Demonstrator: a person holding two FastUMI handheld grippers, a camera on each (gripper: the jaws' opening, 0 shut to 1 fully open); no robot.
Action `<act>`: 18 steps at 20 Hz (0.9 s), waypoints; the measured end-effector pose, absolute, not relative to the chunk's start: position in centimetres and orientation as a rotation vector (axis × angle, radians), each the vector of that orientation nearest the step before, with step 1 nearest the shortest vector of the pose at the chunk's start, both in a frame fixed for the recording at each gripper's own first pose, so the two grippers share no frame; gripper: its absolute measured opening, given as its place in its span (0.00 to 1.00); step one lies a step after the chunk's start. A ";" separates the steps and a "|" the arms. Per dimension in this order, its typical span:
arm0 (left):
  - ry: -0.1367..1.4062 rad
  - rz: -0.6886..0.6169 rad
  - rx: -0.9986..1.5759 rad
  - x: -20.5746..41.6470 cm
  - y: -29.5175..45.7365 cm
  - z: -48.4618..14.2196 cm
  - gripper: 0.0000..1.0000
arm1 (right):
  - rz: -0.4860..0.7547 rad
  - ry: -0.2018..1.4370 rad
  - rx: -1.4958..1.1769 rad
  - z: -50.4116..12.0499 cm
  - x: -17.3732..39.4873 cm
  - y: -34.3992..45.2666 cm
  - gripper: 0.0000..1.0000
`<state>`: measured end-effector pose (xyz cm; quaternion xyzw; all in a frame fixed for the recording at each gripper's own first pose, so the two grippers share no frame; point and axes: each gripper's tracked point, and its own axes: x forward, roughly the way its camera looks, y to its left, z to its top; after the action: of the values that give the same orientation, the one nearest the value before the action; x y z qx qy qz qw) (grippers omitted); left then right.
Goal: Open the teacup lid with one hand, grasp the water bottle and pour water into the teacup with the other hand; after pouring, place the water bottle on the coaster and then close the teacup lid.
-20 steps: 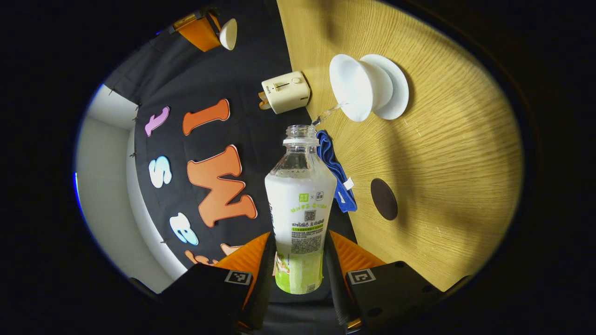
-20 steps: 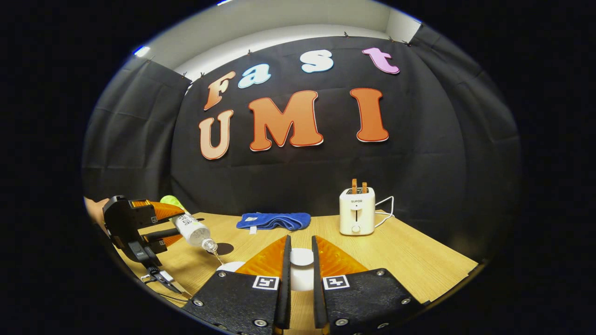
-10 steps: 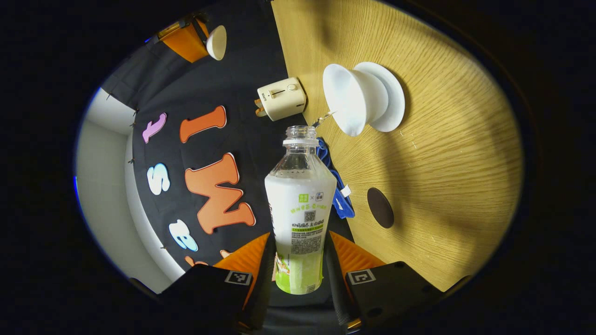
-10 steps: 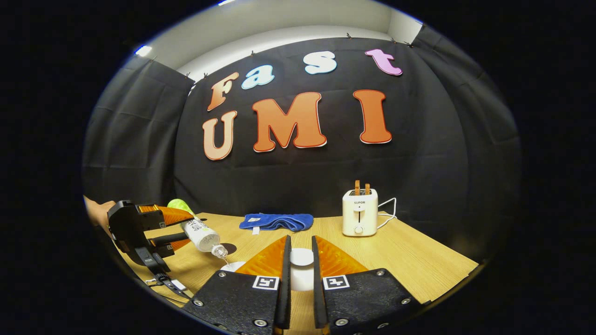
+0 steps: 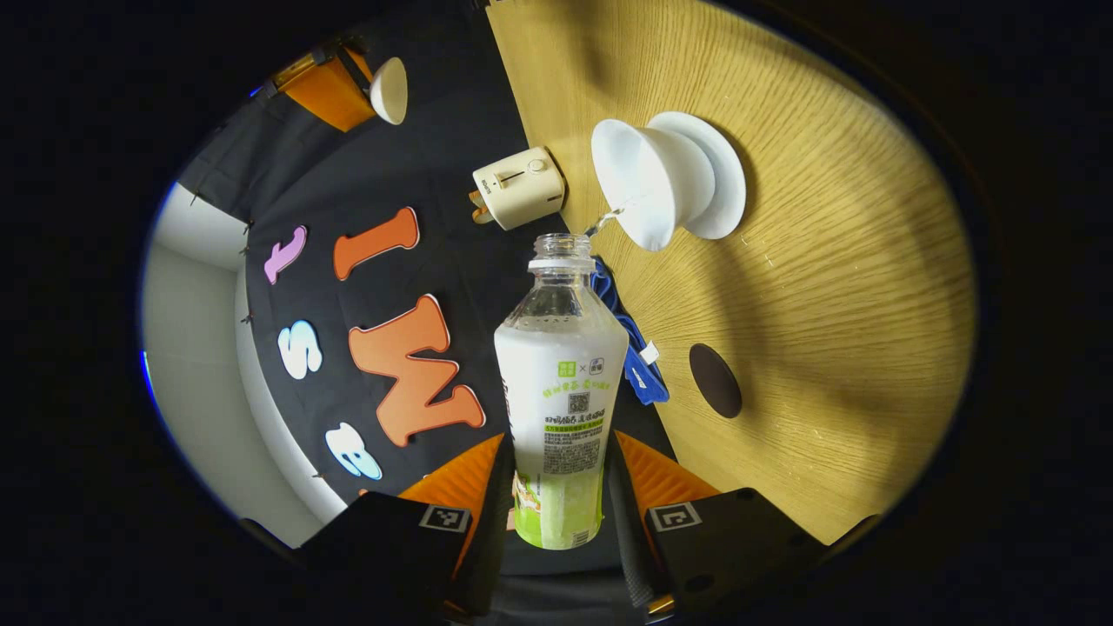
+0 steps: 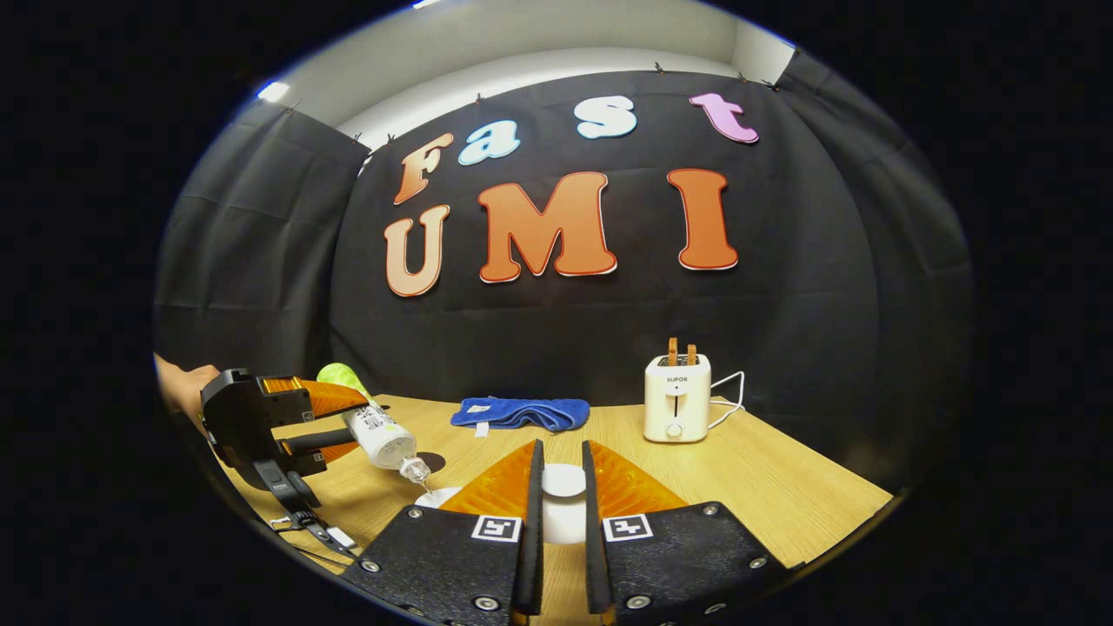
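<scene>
While the left gripper clamps the water bottle low on its labelled body, the left gripper view has the bottle lying tipped with its open mouth just beside the rim of the teacup, and a thin stream of water bridges the gap. Against half a second ago the cup and its saucer sit a little higher and further left, so the bottle has shifted slightly while pouring goes on. I judge the pour to be mid-way; how full the cup is cannot be made out. The dark coaster lies bare on the table, near a blue cloth.

In the right gripper view, the right gripper pinches the teacup lid between its fingers, lifted clear. Compared with earlier, the far bottle's mouth has moved closer in toward the cup, which is mostly hidden behind a finger. A toaster stands behind.
</scene>
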<state>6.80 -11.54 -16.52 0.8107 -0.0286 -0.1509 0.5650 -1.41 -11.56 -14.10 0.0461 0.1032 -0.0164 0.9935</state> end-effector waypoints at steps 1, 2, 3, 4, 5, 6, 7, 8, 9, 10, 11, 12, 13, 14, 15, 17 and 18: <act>-0.068 -0.354 1.916 6.9 -11.5 -16.5 0.58 | -0.032 0.207 0.092 -14.1 -1.4 -11.5 0.20; -0.071 -0.353 1.925 6.8 -11.5 -16.3 0.58 | -0.032 0.207 0.091 -14.0 -1.5 -11.6 0.20; -0.074 -0.352 1.933 6.8 -11.4 -16.2 0.58 | -0.033 0.207 0.091 -14.0 -1.5 -11.6 0.20; -0.077 -0.353 1.940 6.8 -11.4 -16.2 0.58 | -0.032 0.206 0.092 -14.0 -1.5 -11.6 0.20; -0.078 -0.353 1.947 6.8 -11.4 -16.1 0.58 | -0.031 0.206 0.092 -14.0 -1.5 -11.5 0.20; -0.080 -0.352 1.957 6.7 -11.4 -16.0 0.60 | -0.029 0.206 0.089 -13.9 -1.4 -11.5 0.20; -0.085 -0.349 1.966 6.8 -11.4 -15.9 0.60 | -0.027 0.206 0.086 -14.0 -1.4 -11.4 0.20; -0.090 -0.348 1.976 6.7 -11.5 -15.8 0.62 | -0.025 0.206 0.083 -14.1 -1.4 -11.4 0.20; -0.089 -0.347 1.987 6.8 -11.5 -15.8 0.60 | -0.026 0.207 0.081 -14.1 -1.4 -11.4 0.20; -0.073 -0.348 1.996 6.7 -11.2 -16.0 0.62 | -0.025 0.208 0.083 -14.0 -1.4 -11.3 0.20; -0.072 -0.351 2.003 6.7 -11.1 -16.1 0.58 | -0.022 0.214 0.085 -14.1 -1.4 -11.2 0.20; -0.078 -0.352 2.007 6.7 -11.2 -15.9 0.64 | -0.021 0.215 0.082 -14.2 -1.4 -11.2 0.20; -0.089 -0.351 2.007 6.7 -11.4 -15.8 0.61 | -0.020 0.216 0.077 -14.3 -1.4 -11.1 0.20; -0.098 -0.349 2.012 6.7 -11.5 -15.6 0.59 | -0.019 0.217 0.074 -14.3 -1.4 -11.1 0.20; -0.106 -0.349 2.018 6.6 -11.7 -15.5 0.59 | -0.017 0.217 0.073 -14.3 -1.4 -11.0 0.20; -0.123 -0.351 2.030 6.6 -12.1 -15.3 0.59 | -0.011 0.216 0.074 -14.2 -1.3 -10.8 0.20; -0.131 -0.353 2.036 6.5 -12.3 -15.2 0.59 | -0.009 0.215 0.072 -14.2 -1.3 -10.8 0.20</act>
<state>6.49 -12.34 -15.25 0.8456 -0.0542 -0.1465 0.5104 -1.33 -10.75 -14.21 0.0360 0.1072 -0.0047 0.9936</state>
